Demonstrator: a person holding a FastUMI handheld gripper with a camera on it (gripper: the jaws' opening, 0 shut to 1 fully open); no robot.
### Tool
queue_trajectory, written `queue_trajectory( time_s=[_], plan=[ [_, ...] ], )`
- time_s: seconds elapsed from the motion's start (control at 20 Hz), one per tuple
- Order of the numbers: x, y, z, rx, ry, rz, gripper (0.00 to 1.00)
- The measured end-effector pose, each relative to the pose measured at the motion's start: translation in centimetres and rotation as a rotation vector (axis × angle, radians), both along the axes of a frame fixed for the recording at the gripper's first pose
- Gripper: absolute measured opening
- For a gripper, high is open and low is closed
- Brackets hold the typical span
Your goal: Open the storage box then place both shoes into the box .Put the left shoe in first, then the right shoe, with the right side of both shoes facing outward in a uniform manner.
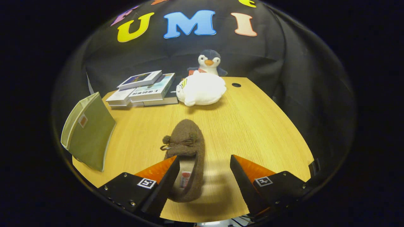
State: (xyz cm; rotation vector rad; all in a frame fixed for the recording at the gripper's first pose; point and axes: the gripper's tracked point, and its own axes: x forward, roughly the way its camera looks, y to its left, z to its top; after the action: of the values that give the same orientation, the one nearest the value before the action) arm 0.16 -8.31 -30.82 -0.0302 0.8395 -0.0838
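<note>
A: Item, brown shoe (185, 151): mid-bench, heel between the spread fingers of the gripper (204, 170), ungrasped.
B: Item, green storage box (89, 134): bench's left edge. No shoe visibly boxed; both placements seemingly outstanding.

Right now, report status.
Gripper open, straddling shoe heel, left finger against it. Box off left, open or shut unclear. Nothing in the way.

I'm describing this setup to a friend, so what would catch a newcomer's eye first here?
A brown fuzzy slipper lies on the wooden table, its heel end between the open fingers. Beyond it sit a white plush toy and a penguin; a green storage box stands beside the slipper.
</note>
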Motion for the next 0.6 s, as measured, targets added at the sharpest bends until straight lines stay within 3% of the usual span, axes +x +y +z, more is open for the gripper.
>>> queue_trajectory(
  time_s=[0.25,0.4,0.5,0.6],
  plan=[
    [0.0,-0.4,-3.1,0.009,0.075,-0.010,0.90],
    [0.1,0.4,-4.3,0.072,0.108,-0.036,0.64],
    [0.2,0.8,-4.5,0.105,0.114,-0.046,0.64],
    [0.3,1.3,-4.8,0.123,0.118,-0.064,0.33]
  ],
)
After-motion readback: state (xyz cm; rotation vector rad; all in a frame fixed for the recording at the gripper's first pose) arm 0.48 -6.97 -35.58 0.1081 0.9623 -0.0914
